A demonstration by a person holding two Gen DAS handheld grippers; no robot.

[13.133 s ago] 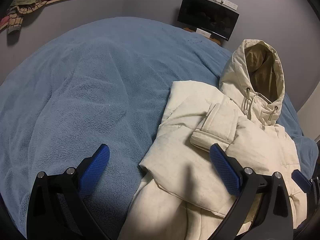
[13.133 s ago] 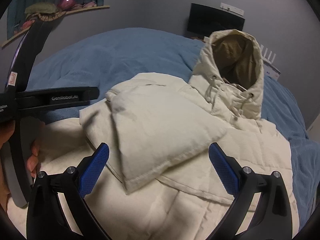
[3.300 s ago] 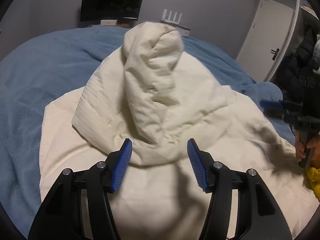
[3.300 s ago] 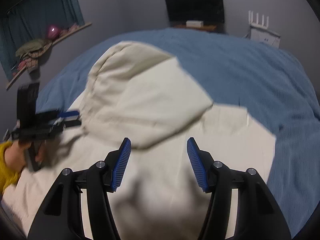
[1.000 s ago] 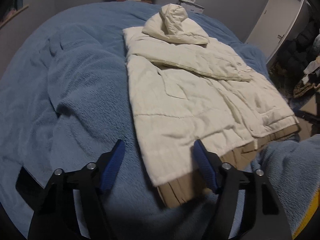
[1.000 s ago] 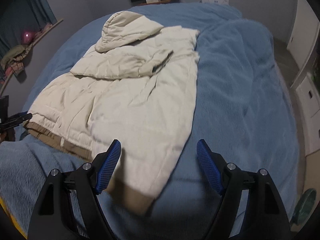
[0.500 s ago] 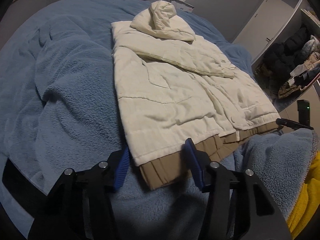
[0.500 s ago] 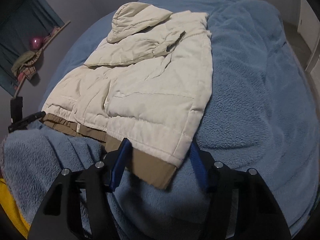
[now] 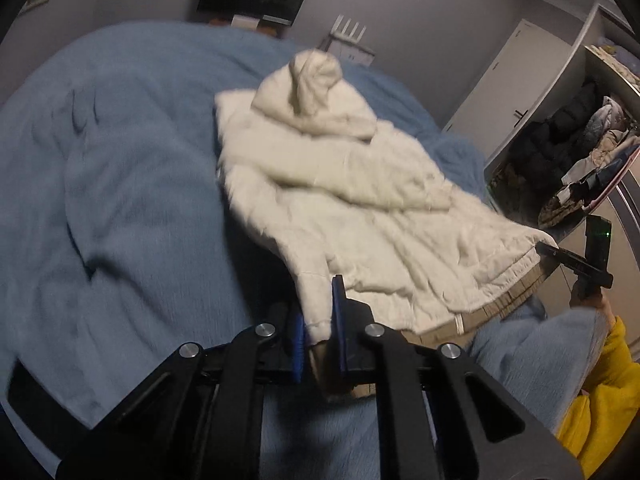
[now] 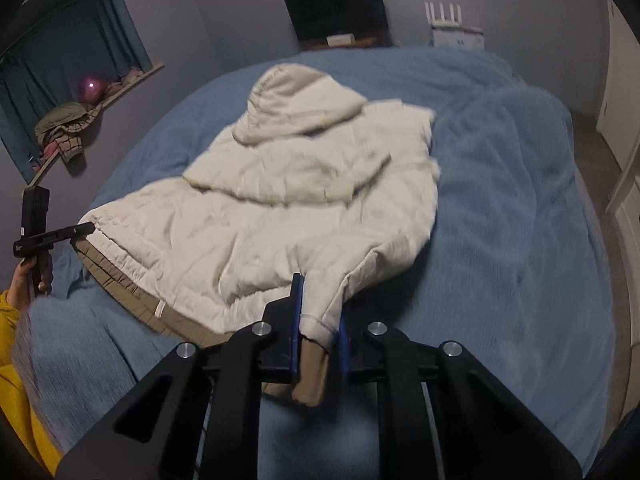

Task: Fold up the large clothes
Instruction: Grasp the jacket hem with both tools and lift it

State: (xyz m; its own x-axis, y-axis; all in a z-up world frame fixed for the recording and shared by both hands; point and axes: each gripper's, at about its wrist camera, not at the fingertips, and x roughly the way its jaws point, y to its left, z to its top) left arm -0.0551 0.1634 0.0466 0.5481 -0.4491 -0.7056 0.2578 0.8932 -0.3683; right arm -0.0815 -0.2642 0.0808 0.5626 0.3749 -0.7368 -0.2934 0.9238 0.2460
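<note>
In the left wrist view, bare fuzzy blue blanket (image 9: 120, 200) fills the frame's left half. The cream quilted hooded jacket (image 9: 360, 200) lies at centre, its tan hem along the lower right. The left gripper (image 9: 318, 320) has just closed on the near hem corner, apparently lifted, though blurred. In the right wrist view, the right gripper (image 10: 318, 320) likewise has just clamped the opposite corner; open blanket lies right.

The right gripper (image 10: 318, 320), jaws just closing, pinches the cream jacket's (image 10: 288, 200) hem corner above the blue blanket (image 10: 520, 220).
</note>
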